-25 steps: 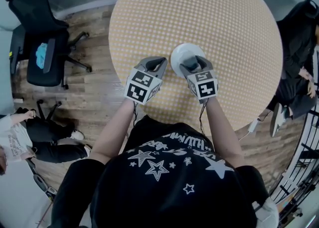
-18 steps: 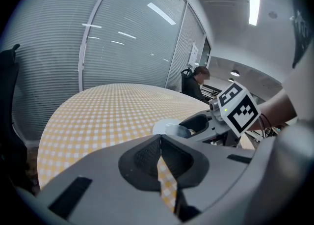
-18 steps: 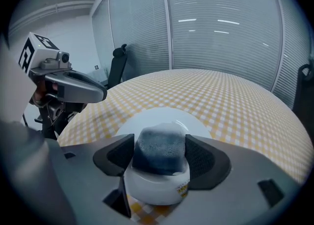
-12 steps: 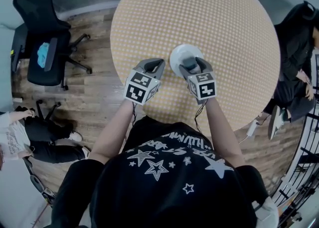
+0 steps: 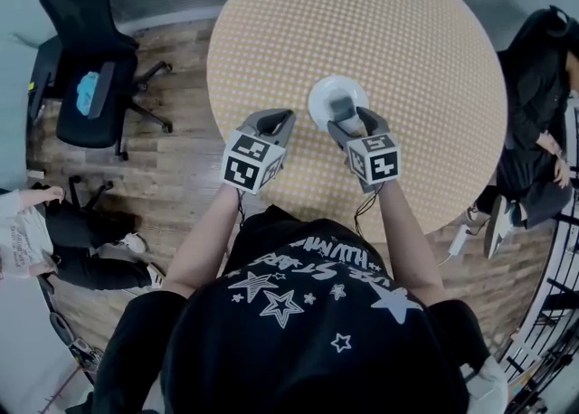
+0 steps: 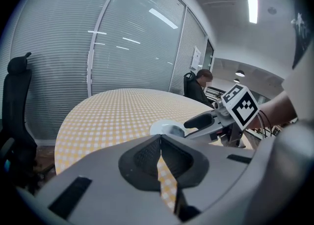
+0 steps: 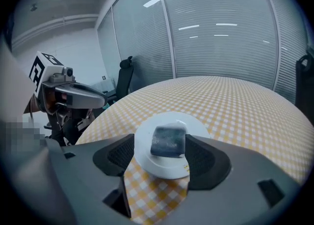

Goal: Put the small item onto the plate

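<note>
The small item (image 5: 340,104), a dark blue-grey packet, lies on the white plate (image 5: 318,93) on the checked round table. My right gripper (image 5: 352,120) is open at the plate's near edge. In the right gripper view the packet (image 7: 168,142) rests on the plate (image 7: 169,170) between the spread jaws of the right gripper (image 7: 163,156); the right jaw stands close beside it. My left gripper (image 5: 277,120) hovers left of the plate, shut with nothing in it. In the left gripper view its jaws meet at the left gripper's tip (image 6: 159,143), with the plate (image 6: 158,128) beyond.
The yellow-checked round table (image 5: 407,32) has its near edge just under both grippers. A black office chair (image 5: 86,87) stands on the wood floor at left. A seated person in black (image 5: 538,105) is at right, another person (image 5: 36,240) low left.
My right gripper's jaws have spread and drawn back a little toward me, so the packet now shows lying on the plate. The left gripper has barely moved.
</note>
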A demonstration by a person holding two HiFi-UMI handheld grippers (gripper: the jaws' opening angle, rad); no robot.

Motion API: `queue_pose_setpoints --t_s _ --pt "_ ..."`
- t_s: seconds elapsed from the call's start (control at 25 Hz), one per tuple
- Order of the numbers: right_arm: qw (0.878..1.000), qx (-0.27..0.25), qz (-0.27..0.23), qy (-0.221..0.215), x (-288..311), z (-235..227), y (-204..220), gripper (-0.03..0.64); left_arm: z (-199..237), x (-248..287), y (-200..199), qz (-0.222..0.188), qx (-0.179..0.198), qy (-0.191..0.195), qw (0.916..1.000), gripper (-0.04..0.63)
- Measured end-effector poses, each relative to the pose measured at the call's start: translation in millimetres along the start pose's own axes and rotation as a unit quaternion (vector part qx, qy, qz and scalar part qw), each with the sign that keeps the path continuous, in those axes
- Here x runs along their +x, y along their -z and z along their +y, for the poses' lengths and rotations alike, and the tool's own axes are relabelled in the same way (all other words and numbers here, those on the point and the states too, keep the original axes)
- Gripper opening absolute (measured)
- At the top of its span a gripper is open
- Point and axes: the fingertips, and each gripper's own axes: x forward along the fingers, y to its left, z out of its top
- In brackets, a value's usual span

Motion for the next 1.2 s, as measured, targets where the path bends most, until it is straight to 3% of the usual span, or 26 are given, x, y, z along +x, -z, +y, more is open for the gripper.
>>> queue_pose_setpoints --t_s 0.32,0.72,1.2 --pt "0.999 -0.017 -0.032 0.001 -30.6 19.0 -5.7 0.304 -16.4 -29.3 1.4 -0.015 0.005 -0.018 0.9997 0.009" --pt "0.993 -0.030 -0.112 0.004 -87.7 29.6 -22.6 0.304 -49.5 -50.4 -2.4 -0.042 0.004 -0.026 0.9988 0.008" --pt "0.986 -0.017 -0.164 0.013 -159.3 33.6 2.8 0.303 -99.5 -77.0 -3.4 -0.075 0.003 -0.034 0.9966 0.009"
